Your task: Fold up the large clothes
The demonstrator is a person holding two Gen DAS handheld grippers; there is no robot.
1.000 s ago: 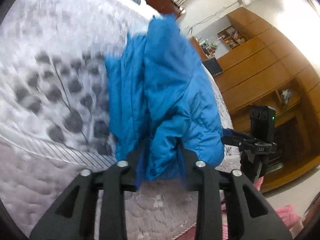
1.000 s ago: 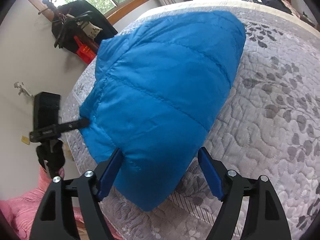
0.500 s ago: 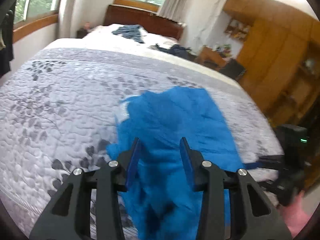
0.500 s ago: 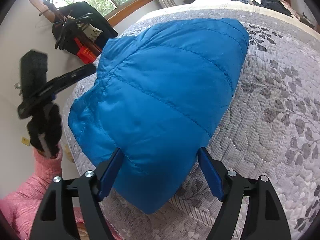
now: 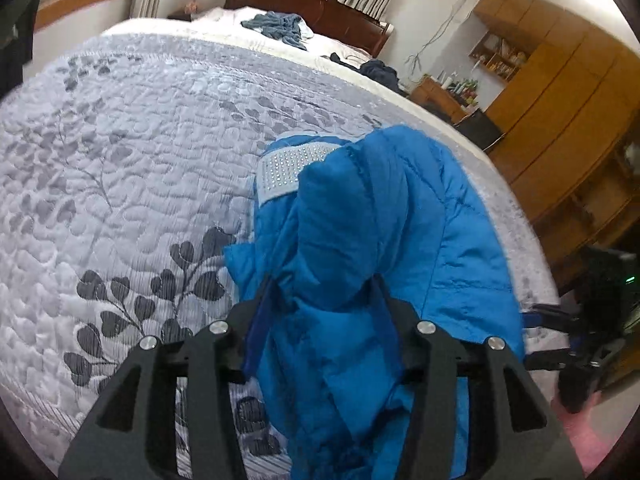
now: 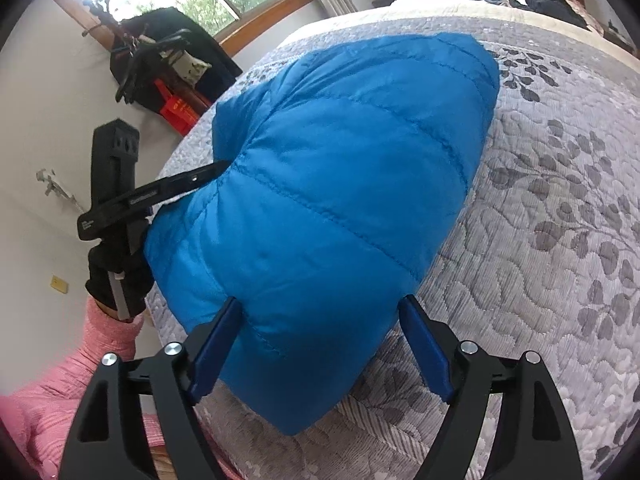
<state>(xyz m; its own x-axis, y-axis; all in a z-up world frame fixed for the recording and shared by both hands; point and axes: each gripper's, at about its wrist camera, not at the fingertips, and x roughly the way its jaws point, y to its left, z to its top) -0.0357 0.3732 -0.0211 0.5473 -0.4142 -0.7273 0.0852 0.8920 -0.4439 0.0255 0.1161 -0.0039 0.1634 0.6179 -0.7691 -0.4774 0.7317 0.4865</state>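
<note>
A blue puffer jacket [image 5: 400, 240] lies bunched on the grey leaf-patterned quilt [image 5: 140, 160] of a bed. A white dotted lining patch [image 5: 280, 168] shows at its far edge. My left gripper [image 5: 320, 292] is shut on a raised hump of the jacket, and fabric fills the gap between its fingers. In the right wrist view the jacket [image 6: 340, 180] spreads smooth across the quilt [image 6: 560, 200]. My right gripper [image 6: 320, 340] is open wide and straddles the jacket's near end. The left gripper [image 6: 120, 200] pokes into the jacket's left edge.
Dark clothes [image 5: 280, 26] lie near the wooden headboard. Wooden cabinets [image 5: 560, 100] line the right wall. A rack with black garments [image 6: 160, 52] stands by the window. A gloved hand [image 6: 116, 276] and pink sleeve [image 6: 100, 340] hold the left gripper at the bed's left edge.
The left gripper swung from a tilted, lifted pose to level and brought its part of the jacket down over the rest. The right gripper stayed in place, still open.
</note>
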